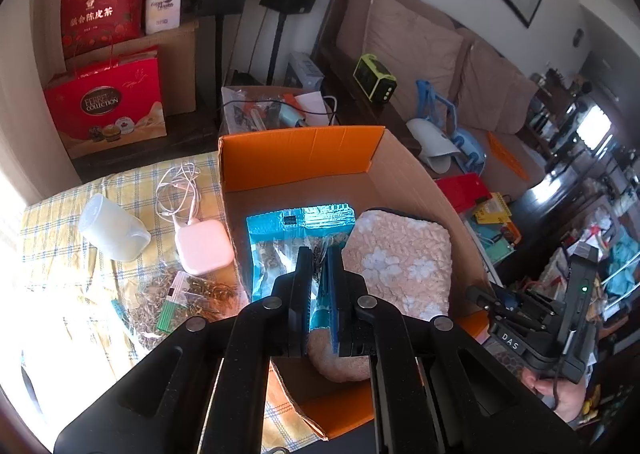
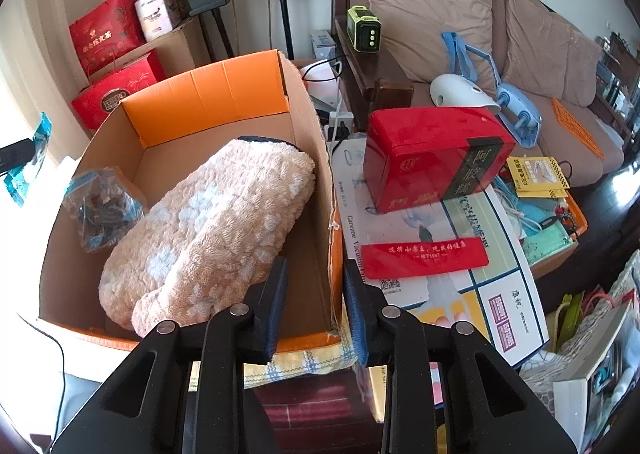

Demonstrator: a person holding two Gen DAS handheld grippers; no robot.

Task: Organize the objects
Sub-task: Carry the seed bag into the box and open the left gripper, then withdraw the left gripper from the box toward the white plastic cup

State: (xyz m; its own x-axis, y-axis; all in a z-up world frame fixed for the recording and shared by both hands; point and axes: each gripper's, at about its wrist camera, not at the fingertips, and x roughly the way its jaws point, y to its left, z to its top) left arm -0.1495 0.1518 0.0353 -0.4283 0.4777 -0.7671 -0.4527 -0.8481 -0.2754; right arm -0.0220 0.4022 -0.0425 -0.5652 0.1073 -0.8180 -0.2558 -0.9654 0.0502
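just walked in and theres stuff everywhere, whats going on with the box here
A person with a gripper in each hand is packing loose items into an open cardboard box. The left gripper is shut on a blue foil bag, held over the box beside a fluffy peach cloth lying inside. The right gripper is open and empty at the box's near right wall. A white cup and pink case wait on the checked tablecloth.

Daylight poured in from the left of the cardboard box (image 1: pixel 404 174), blowing out the checked tablecloth (image 1: pixel 120 190) at that side to near white. The box interior sat in softer shade. Both fisheye views bent straight edges hard and darkened toward the rims; far clutter right of the box looked smeared.
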